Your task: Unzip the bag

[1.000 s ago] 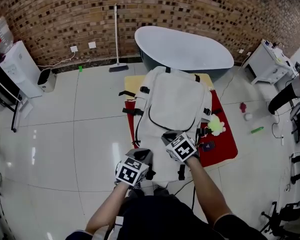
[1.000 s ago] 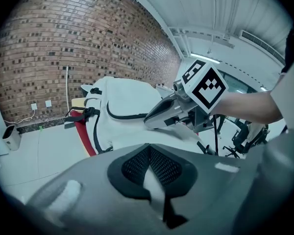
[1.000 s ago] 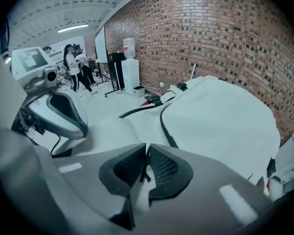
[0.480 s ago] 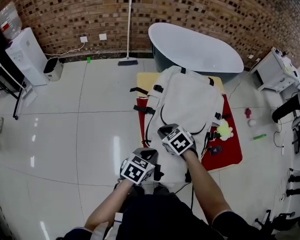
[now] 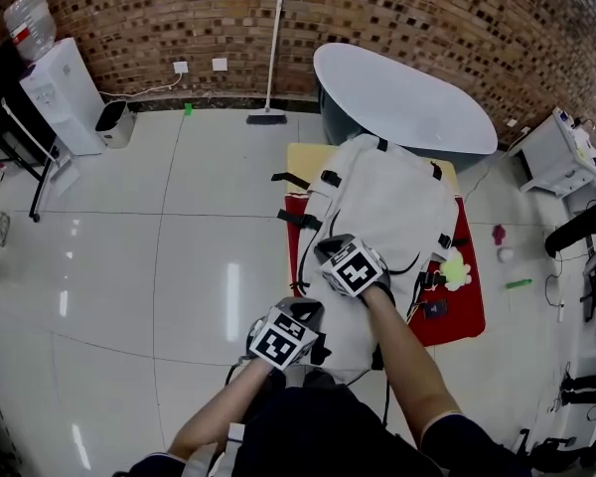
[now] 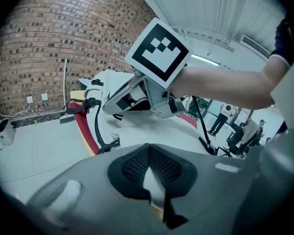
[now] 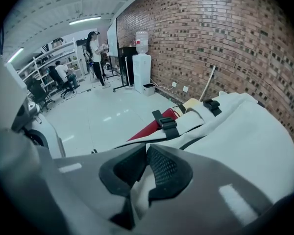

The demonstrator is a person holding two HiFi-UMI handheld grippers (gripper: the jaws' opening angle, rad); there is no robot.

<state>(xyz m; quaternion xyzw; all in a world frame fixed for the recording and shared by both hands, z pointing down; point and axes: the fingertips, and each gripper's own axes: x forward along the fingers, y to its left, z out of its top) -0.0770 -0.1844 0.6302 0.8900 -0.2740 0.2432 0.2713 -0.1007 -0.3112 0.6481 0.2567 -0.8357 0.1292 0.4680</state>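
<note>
Glossy pale floor tiles (image 5: 179, 217) are spreading out below a brick wall (image 5: 427, 18) in the head view, and a white bathtub (image 5: 407, 97) is standing at the far end of a low surface (image 5: 303, 157) draped with a red cloth (image 5: 457, 311). The white bag (image 5: 392, 202) is lying flat on that surface, its long axis running from the person away toward the bathtub. The right claw (image 5: 330, 251) is resting on the bag's near left part, just beside the dark zipper line (image 5: 316, 229), while the left claw (image 5: 300, 318) is sitting closer to the person at the bag's near end. Open floor is lying to the left; small objects are crowding the cloth on the right. In the left gripper view, the left claw (image 6: 149, 175) is pinching a strip of white bag (image 6: 137, 126) fabric, pads together on it, with the right claw (image 6: 112, 104) poised just beyond. In the right gripper view, the right claw (image 7: 144, 173) is closing on a white fold of the bag (image 7: 245, 131); whether that fold includes the slider tab I cannot tell. The zipper line (image 7: 198, 137) is leading away ahead and to the right, past black buckled straps (image 7: 166, 124), so the pull probably needs to follow it away from the person while the left claw is anchoring the near end.
</note>
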